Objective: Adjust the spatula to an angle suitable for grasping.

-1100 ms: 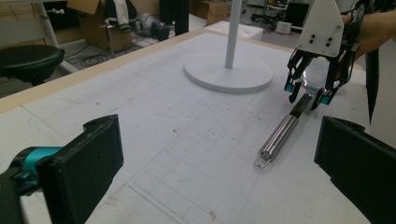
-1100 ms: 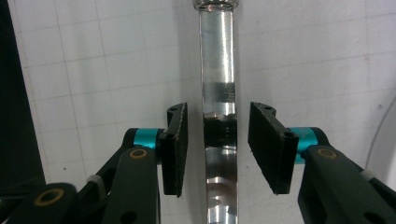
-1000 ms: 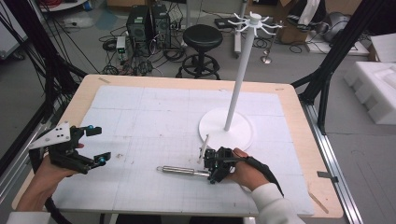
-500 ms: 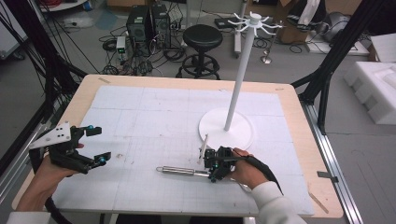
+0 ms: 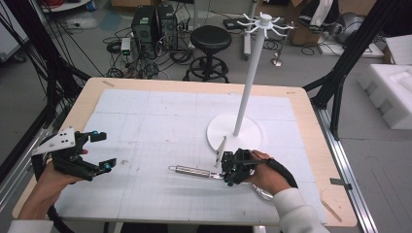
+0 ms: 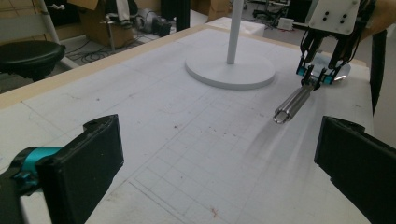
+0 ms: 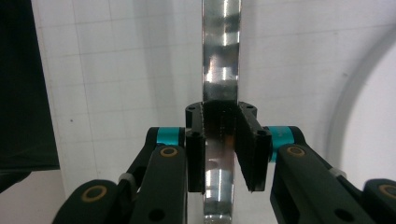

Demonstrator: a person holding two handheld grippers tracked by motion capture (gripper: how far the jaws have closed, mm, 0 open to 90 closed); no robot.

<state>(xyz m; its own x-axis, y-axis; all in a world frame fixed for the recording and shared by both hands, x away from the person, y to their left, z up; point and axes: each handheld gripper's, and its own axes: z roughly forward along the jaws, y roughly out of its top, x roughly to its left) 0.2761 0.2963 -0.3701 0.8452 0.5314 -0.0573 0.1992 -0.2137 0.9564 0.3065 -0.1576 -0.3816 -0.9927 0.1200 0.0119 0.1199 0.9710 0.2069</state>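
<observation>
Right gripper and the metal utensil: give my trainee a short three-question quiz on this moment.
1. True or false: the right gripper is shut on the metal utensil.
2. The left gripper is: A) open, holding nothing; B) shut on the stand.
3. Fill in: the utensil lies on the table in front of the white stand's round ____.

Key: 1 true; 2 A; 3 base.
</observation>
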